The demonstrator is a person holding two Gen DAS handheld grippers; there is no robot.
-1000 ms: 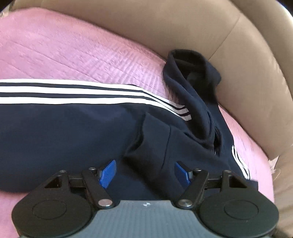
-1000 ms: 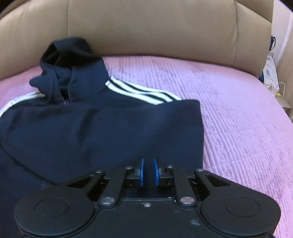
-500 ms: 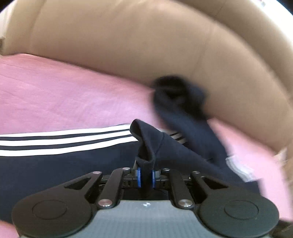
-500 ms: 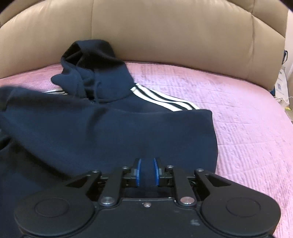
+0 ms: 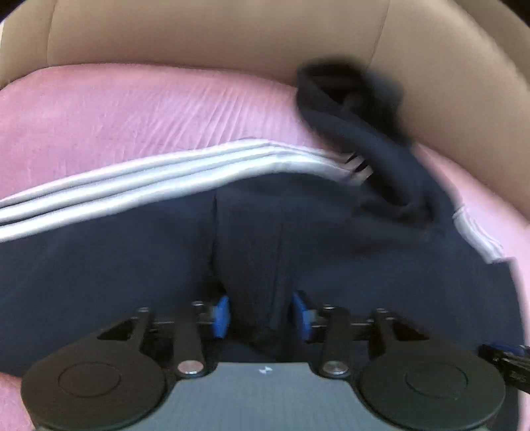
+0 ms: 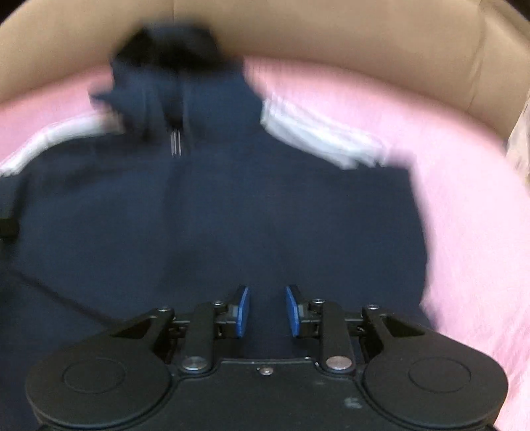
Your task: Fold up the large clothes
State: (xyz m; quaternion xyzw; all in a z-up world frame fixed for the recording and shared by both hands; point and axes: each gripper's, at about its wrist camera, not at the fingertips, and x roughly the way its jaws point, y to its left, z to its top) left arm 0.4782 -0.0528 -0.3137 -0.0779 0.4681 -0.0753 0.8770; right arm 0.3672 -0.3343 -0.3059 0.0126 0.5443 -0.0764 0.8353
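Observation:
A navy hoodie (image 5: 132,258) with white sleeve stripes (image 5: 159,175) lies on a pink quilted cover; it also shows in the right wrist view (image 6: 215,205). Its hood (image 5: 347,89) rests against the sofa back. My left gripper (image 5: 260,315) is open, with a raised ridge of navy fabric standing between its blue pads (image 5: 221,316). My right gripper (image 6: 266,310) is open over the hoodie's lower body, with flat fabric in the gap between its pads (image 6: 241,310). Both views are blurred by motion.
The pink cover (image 5: 132,112) spreads over a tan leather sofa whose backrest (image 5: 215,30) curves around the far side. In the right wrist view the cover (image 6: 463,215) extends to the right of the hoodie. A black part of the other gripper (image 5: 506,364) shows at the left view's right edge.
Both grippers have gone from shut on the fabric to open. The lifted fold has dropped back onto the hoodie, and both views have shifted forward over the garment.

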